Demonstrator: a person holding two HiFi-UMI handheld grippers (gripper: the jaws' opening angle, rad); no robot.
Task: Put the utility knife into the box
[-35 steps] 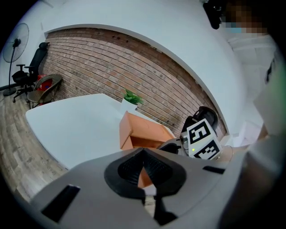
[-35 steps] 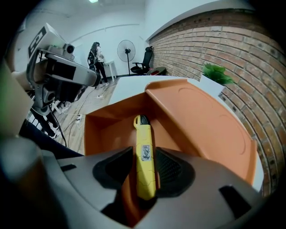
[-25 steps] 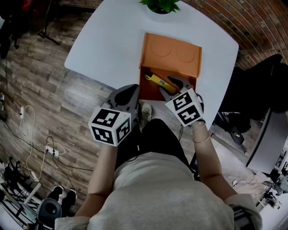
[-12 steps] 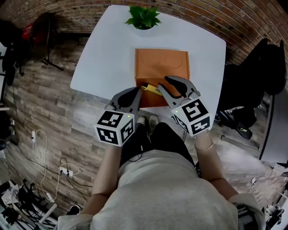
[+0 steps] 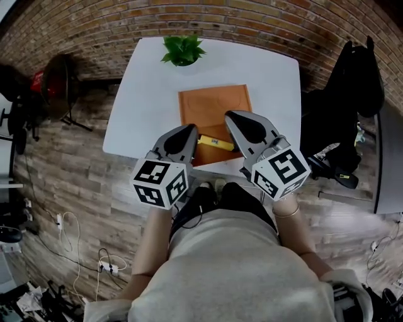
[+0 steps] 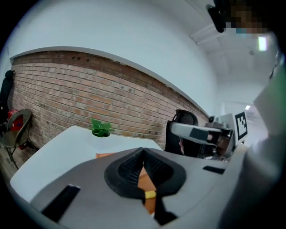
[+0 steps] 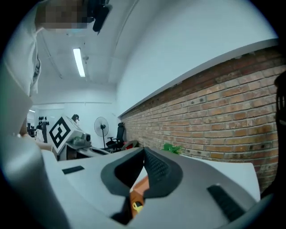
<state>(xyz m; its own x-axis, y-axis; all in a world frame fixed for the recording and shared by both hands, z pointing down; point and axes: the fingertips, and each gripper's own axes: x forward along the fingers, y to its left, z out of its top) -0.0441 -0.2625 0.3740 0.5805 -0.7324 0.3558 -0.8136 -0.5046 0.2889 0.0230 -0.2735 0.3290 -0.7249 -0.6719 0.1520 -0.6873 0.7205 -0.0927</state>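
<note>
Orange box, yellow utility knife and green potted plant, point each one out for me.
Orange rectangular box (image 5: 213, 107): head view, on its broad flat orange surface.
Yellow utility knife (image 5: 214, 143): head view, middle of its yellow body.
Green potted plant (image 5: 182, 49): head view, on its leaves.

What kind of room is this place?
Probably an office or workshop room: there is a brick wall, a white table on a wood floor with loose cables, and an office chair beside a standing fan.
</note>
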